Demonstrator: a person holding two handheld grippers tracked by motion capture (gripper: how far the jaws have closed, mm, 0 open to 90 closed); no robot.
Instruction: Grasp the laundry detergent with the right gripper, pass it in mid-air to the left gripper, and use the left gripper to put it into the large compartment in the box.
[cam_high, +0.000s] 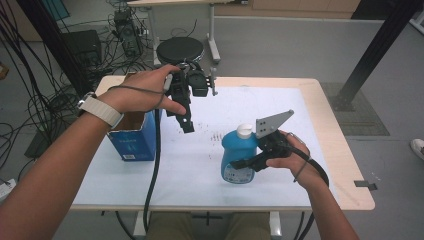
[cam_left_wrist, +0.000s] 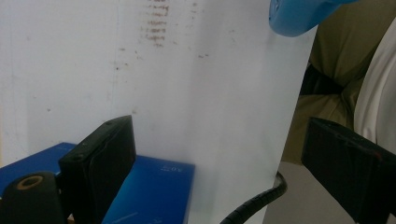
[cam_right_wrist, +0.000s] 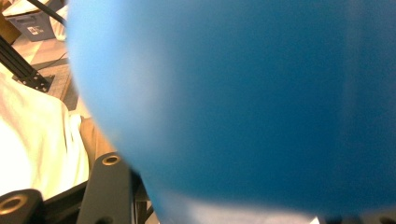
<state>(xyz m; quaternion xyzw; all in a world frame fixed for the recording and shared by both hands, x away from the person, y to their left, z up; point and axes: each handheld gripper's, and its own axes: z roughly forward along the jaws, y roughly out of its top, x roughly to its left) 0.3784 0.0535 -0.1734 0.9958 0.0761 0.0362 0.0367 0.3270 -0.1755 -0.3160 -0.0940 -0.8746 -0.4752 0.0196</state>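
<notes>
Standing on grey floor, a white-topped table (cam_high: 165, 165) faces tangled cables (cam_high: 107, 42).

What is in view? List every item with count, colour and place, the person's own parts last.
bottle: 1, blue with white cap, upright at table centre-right
box: 1, blue, open-topped, table's left side
table: 1, white top with wooden edge
stool: 1, black, round, beyond table
cables: many, black, floor at left
left claw: 1, black, raised beside box, jaws apart
right claw: 1, black, against bottle's right side
hands: 2, holding the claws
</notes>
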